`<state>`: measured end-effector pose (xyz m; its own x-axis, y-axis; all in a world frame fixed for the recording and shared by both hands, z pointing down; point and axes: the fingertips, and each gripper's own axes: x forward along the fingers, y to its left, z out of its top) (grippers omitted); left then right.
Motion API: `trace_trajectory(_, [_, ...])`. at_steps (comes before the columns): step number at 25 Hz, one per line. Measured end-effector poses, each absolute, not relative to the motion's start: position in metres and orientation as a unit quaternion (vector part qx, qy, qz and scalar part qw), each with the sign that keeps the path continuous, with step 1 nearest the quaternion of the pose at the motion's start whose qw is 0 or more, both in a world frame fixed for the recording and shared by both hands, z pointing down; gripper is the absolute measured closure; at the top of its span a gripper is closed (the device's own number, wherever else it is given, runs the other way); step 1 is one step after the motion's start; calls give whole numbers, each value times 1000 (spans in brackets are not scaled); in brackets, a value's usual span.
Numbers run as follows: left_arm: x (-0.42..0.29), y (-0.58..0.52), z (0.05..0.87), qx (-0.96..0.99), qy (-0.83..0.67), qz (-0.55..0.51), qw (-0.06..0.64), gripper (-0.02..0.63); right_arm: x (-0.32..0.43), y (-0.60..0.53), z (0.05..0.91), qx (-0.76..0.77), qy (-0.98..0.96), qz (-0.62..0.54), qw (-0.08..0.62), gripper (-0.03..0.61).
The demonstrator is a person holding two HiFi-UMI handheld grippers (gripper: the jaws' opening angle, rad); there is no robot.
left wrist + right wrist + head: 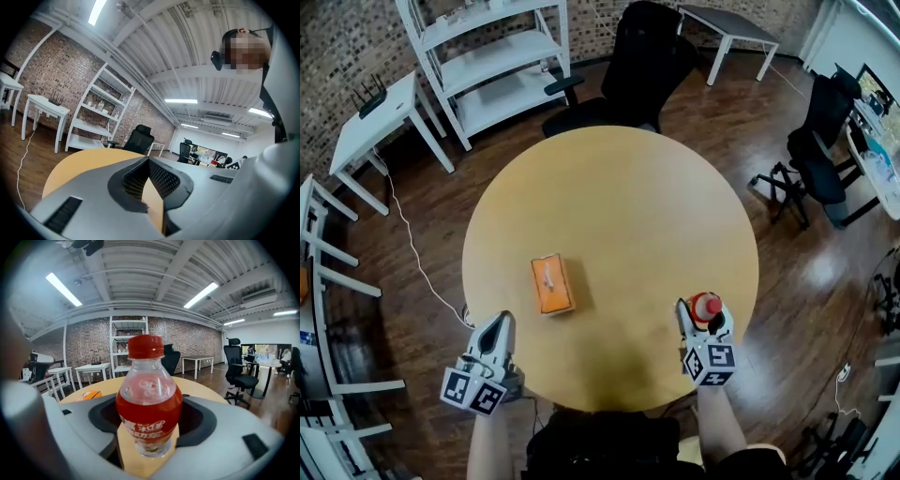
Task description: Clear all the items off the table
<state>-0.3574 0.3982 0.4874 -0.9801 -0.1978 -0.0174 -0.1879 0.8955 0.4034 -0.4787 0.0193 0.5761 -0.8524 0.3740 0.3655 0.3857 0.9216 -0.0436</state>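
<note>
Red cap, red drink: the bottle (705,304) stands upright near the front right edge of the table (619,197), and the right claw (703,311) has it clasped, a jaw on each side of its belly. The step in hand looks like the grab on the bottle. Next, I'd say: hold firm, lift straight so it doesn't tip, then carry it out past the rim. An orange box (552,284) lies flat left of centre, well apart from the bottle. The left claw (502,321) hangs at the near left rim, jaws together, nothing in them, and the box looks like its job
</note>
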Motion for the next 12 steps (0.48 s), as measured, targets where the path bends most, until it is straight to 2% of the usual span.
trace_trajectory(6, [-360,393,440,138,-973,-174,-57,623,-465,-3,501,-176,-977,-37,115,259])
trace_trajectory(12, [-353,367,421,221,-955,-180,-83,623,-403,-46,459,-98,-991,-33,79,261])
